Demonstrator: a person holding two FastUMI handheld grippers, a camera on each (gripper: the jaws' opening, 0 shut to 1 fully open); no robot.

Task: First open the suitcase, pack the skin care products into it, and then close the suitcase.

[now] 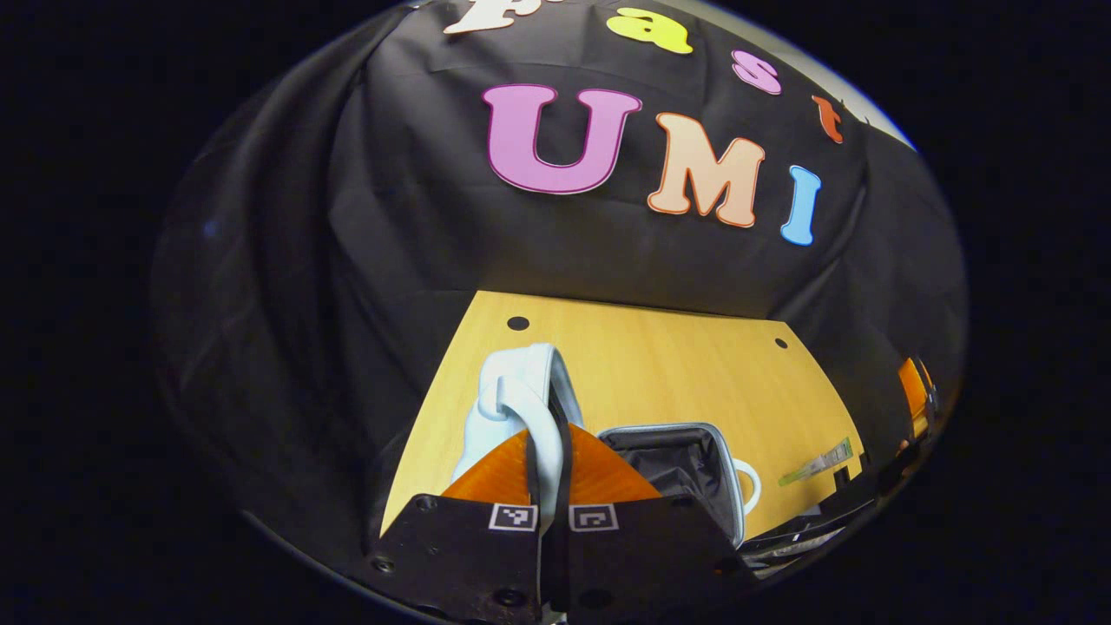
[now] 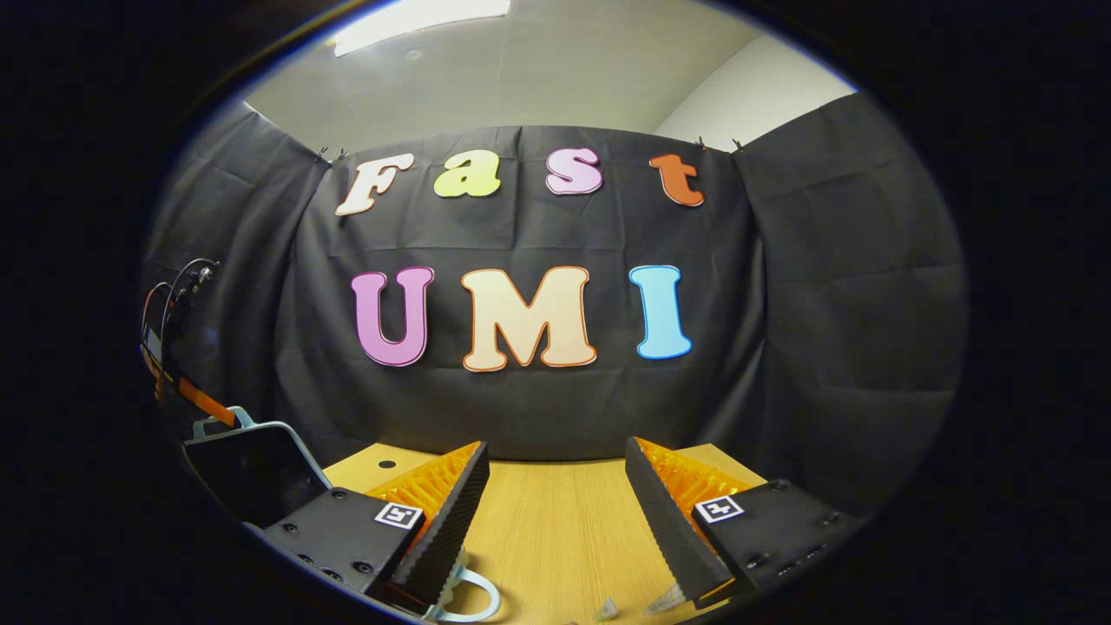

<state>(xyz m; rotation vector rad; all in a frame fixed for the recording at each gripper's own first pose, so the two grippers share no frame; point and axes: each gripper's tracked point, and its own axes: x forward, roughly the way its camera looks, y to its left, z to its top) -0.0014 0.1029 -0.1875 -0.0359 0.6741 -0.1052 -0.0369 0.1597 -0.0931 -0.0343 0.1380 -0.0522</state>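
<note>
On the light wooden bench (image 1: 677, 365), the small white suitcase with grey trim (image 1: 694, 473) lies open, dark lining exposed. Its raised lid (image 1: 521, 391) stands upright in the left gripper view, and the left gripper (image 1: 548, 451) has its fingers clenched on the lid's edge, both pressing the rim between them. Right gripper view: the right gripper (image 2: 555, 512) hangs above bare bench with fingers released, spread wide. Suitcase lid (image 2: 252, 469) visible at far left, with the white handle loop (image 2: 473, 599) below the left finger.
</note>
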